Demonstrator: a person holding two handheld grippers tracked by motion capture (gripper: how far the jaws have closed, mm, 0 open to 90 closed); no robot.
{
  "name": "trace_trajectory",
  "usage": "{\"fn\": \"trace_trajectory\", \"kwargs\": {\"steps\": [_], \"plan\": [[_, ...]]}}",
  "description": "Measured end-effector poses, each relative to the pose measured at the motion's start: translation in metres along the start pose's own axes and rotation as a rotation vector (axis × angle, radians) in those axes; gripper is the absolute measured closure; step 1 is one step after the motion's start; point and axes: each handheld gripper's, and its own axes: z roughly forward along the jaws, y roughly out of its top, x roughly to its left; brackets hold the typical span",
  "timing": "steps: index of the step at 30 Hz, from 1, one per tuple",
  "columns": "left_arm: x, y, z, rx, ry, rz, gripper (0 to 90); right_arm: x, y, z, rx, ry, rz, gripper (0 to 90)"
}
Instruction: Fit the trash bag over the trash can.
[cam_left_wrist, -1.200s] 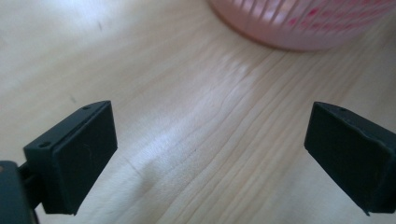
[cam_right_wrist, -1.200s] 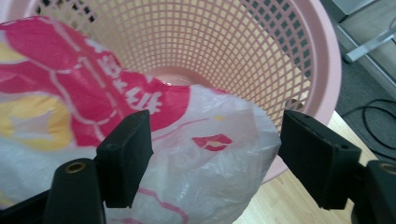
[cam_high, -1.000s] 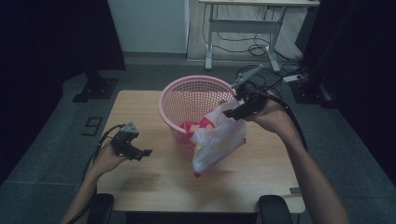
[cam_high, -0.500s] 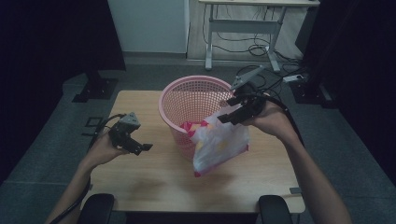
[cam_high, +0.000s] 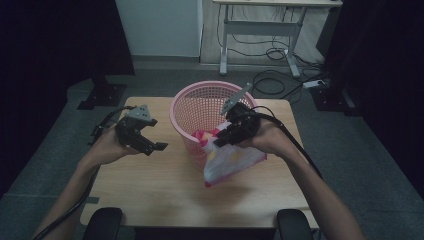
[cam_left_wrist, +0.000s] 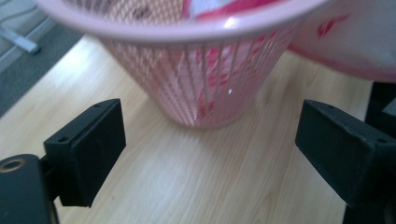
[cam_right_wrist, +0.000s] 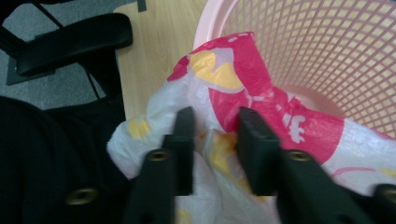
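Observation:
A pink mesh basket (cam_high: 200, 107) stands upright at the back middle of the wooden table (cam_high: 150, 185). A white plastic bag (cam_high: 230, 160) with pink and yellow print hangs over the basket's near rim and down its front. My right gripper (cam_high: 223, 139) is shut on the bag's upper edge; in the right gripper view its jaws pinch the bag (cam_right_wrist: 219, 93) beside the basket rim (cam_right_wrist: 205, 23). My left gripper (cam_high: 152, 147) hovers open to the left of the basket. In the left gripper view the basket (cam_left_wrist: 196, 79) stands just ahead between the wide-apart jaws.
The near half of the table is bare wood. Black chair armrests (cam_high: 102, 222) sit at the table's near edge. A white desk frame (cam_high: 260, 35) and cables (cam_high: 280, 80) lie on the floor behind the table.
My left gripper has risen and moved right toward the basket. My right gripper has shifted the bag slightly left along the basket's rim.

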Motion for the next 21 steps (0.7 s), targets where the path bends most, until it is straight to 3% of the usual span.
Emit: {"fn": "trace_trajectory", "kwargs": {"steps": [3,6,12,18,21], "plan": [[-0.003,0.016,-0.006,-0.02,0.002,0.025,9.6,-0.002,0.009,-0.002,-0.045,-0.024,0.003,81.5],[-0.008,0.036,-0.009,-0.041,0.004,0.055,9.6,-0.003,0.023,0.001,-0.071,-0.08,0.004,82.4],[-0.013,0.073,0.001,-0.033,0.02,0.103,9.6,-0.014,0.053,0.021,-0.069,-0.138,0.006,82.5],[-0.009,0.08,0.022,-0.006,0.019,0.096,12.1,-0.032,0.066,0.037,-0.056,-0.181,0.034,82.3],[-0.005,0.077,0.032,0.032,0.03,0.092,14.0,-0.041,0.064,0.042,-0.036,-0.18,0.056,75.5]]}}
